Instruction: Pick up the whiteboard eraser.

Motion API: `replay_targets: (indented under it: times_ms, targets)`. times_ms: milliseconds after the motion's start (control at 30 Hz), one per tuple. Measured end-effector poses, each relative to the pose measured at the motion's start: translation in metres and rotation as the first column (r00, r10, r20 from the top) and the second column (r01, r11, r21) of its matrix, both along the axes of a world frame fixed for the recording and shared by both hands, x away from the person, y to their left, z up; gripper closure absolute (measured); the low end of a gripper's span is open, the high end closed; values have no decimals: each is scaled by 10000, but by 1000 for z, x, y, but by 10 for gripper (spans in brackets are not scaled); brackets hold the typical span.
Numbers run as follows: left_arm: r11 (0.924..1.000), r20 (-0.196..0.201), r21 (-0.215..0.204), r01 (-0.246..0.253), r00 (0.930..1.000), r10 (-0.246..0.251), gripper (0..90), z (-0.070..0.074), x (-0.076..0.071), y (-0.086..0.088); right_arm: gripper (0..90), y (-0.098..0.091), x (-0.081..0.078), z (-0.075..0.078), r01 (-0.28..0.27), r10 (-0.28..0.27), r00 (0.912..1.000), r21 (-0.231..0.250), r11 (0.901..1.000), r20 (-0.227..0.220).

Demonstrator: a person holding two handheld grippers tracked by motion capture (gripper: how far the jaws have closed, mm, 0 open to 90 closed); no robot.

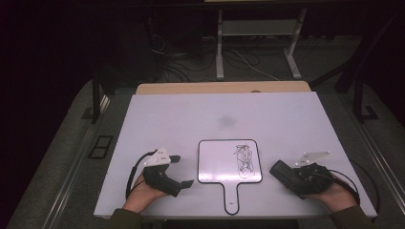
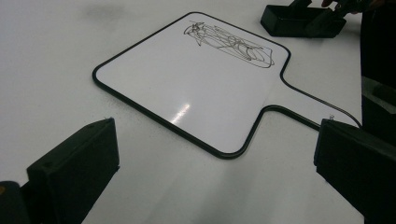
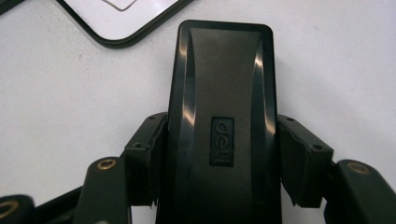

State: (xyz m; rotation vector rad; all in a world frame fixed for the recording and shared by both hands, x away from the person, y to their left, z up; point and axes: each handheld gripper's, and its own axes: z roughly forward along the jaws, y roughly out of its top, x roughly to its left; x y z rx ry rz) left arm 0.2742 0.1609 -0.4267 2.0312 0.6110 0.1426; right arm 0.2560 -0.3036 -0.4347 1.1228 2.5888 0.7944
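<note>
Plastic, black and glossy: the oblong whiteboard eraser [image 3: 222, 121] w/ a small embossed logo plate sits clamped between the jaws of our right gripper [image 3: 222, 158], pads pressing both long sides. It lies on the matte white table [image 1: 191, 119], just right of the paddle-shaped whiteboard w/ thin black rim [image 1: 224, 162], not touching it. A dark tangled scribble [image 1: 243, 160] sits on the board's right half, the side nearest the eraser. Our left gripper [image 1: 184, 171] rests left of the board, jaws wide apart, nothing between them.
</note>
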Motion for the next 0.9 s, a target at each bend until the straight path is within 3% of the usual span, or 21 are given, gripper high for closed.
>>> replay_targets:
  times_ms: [600,733,900]
  targets:
    - [10000,8,-26,10,10000,-10,0,0,0,0,386,1,8,4,-564,553,9980,-375,9977,-296]
    - [10000,-1,-33,5,10000,-5,0,0,0,0,387,-2,11,5,-394,386,9971,-104,9992,-655]
    - [10000,-50,-56,3,10000,-3,0,0,0,0,387,-5,13,6,-472,468,9976,-57,9989,-505]
